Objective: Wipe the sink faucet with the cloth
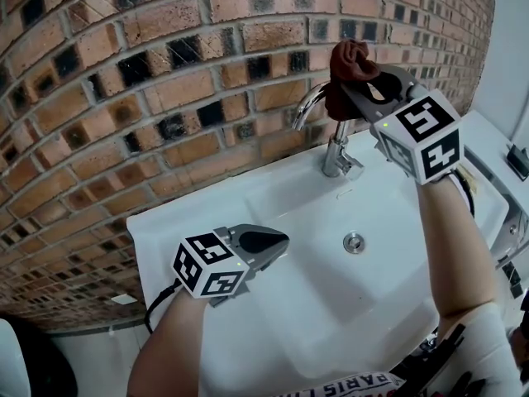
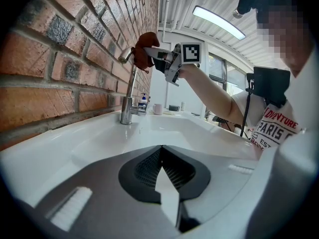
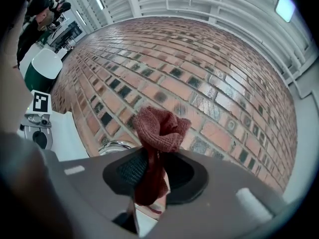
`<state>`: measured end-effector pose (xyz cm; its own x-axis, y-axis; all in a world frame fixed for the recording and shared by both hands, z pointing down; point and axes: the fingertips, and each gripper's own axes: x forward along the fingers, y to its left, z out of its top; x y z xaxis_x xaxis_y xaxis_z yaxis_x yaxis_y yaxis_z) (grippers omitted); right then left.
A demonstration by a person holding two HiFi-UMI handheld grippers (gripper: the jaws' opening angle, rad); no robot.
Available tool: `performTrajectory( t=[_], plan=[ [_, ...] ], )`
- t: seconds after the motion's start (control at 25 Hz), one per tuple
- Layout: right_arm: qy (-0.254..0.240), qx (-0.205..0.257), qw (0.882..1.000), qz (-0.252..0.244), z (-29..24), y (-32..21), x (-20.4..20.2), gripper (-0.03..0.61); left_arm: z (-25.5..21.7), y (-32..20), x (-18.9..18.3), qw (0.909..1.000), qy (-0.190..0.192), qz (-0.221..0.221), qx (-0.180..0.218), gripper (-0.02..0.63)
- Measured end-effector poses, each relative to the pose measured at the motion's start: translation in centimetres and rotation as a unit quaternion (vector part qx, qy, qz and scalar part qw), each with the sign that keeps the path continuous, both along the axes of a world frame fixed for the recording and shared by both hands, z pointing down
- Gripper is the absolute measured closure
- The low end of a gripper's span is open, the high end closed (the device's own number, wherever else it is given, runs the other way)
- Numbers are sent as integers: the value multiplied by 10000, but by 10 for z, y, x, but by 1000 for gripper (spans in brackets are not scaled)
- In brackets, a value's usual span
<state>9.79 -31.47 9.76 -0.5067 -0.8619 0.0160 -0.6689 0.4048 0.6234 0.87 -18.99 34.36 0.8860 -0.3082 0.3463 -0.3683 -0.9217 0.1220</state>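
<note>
Pinching the one cloth (image 1: 350,63) between the jaws of my right gripper (image 1: 351,89), I am holding it up at the top bend of the single faucet (image 1: 335,154). This dark red, knitted cloth is bunching into a wad above the jaw tips, with a tail hanging down between them. The wad is sitting right at the chrome arch of the spout, but I cannot tell whether it is touching the metal or only just beside it. The faucet is standing upright at the back edge of the one white sink (image 1: 273,197), close against the brick wall (image 1: 165,81). My right forearm is reaching across the basin's right side. My left gripper (image 1: 283,240), the second of the two, is hovering low over the sink's front left part, well apart from the faucet. Its jaws are pressed together with nothing between them and are pointing toward the basin. One round drain (image 1: 354,241) is showing in the basin floor, between my two arms.
</note>
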Motion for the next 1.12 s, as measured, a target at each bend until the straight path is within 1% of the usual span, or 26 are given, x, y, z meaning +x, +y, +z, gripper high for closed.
performTrajectory(
  t=[0.2,0.44,0.56,0.88,1.12],
  plan=[
    [-129,-34,9998,153,6,-8,15,483,0,0,1,10000,1,-3,-1,609],
    [-526,-259,9976,370,24,-21,37,484,0,0,0,10000,0,-5,2,609],
    [-768,-381,9955,415,36,-26,45,499,0,0,0,10000,1,0,0,609],
    [-1109,-565,9909,504,54,-32,55,502,0,0,0,10000,3,0,-4,609],
    [-1307,-919,9855,571,83,-41,62,502,0,-1,0,10000,0,-7,6,609]
  ],
)
